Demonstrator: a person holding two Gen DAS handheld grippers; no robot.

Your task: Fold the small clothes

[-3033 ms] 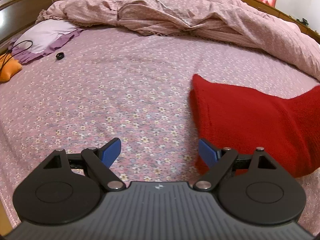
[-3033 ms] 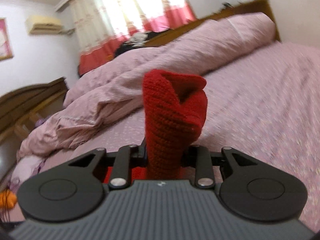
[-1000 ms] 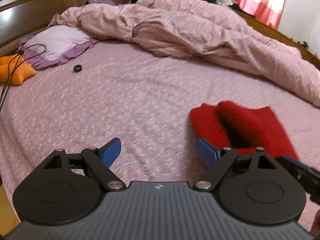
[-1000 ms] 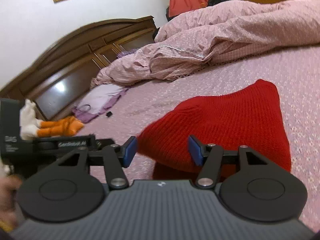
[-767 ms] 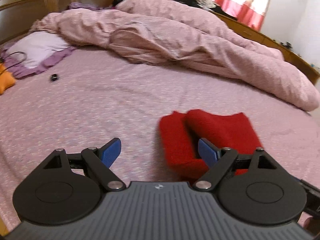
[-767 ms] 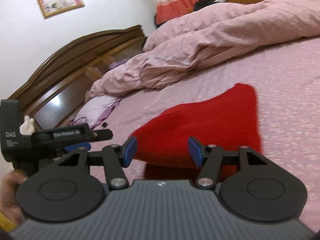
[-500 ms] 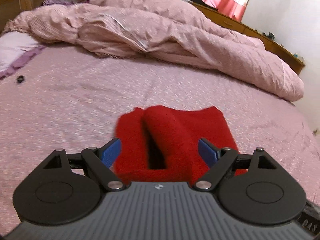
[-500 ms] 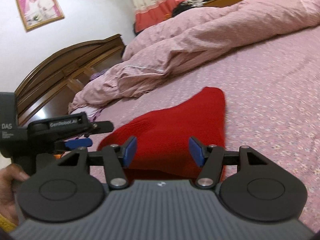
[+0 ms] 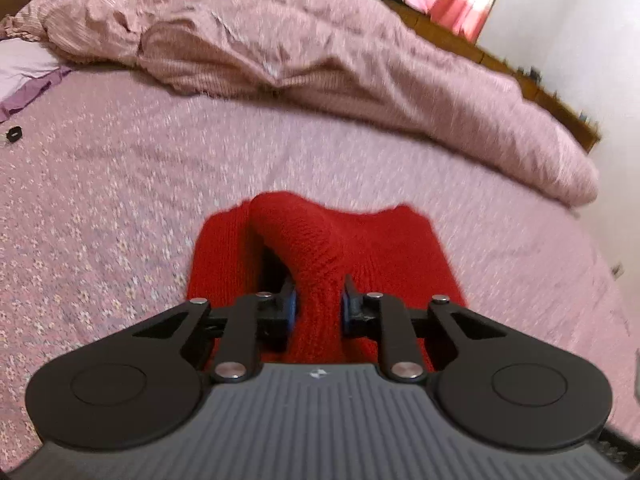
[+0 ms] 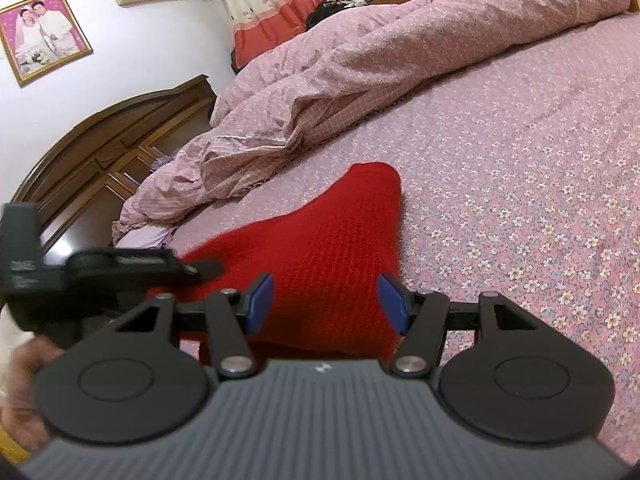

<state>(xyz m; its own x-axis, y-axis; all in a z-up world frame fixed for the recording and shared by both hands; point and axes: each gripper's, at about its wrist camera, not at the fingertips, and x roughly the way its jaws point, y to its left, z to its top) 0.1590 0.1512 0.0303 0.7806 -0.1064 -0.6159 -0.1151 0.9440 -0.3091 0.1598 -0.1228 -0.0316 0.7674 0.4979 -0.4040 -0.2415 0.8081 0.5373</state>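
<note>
The red garment point(image 9: 344, 248) is a coarse, matt knit. The bed sheet point(image 10: 520, 168) is thin floral-printed cloth, the quilt point(image 9: 280, 48) soft and crumpled. The left gripper point(image 9: 318, 306) is matt black plastic with shiny metal rivets. The headboard point(image 10: 100, 148) is glossy dark wood.

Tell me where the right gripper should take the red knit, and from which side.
Probably the near edge of the red knit, approached low from the front. That edge lies right between the open right gripper fingers, while the left gripper has just closed on the raised fold at the other end, so a grip opposite would likely keep the cloth taut.
</note>
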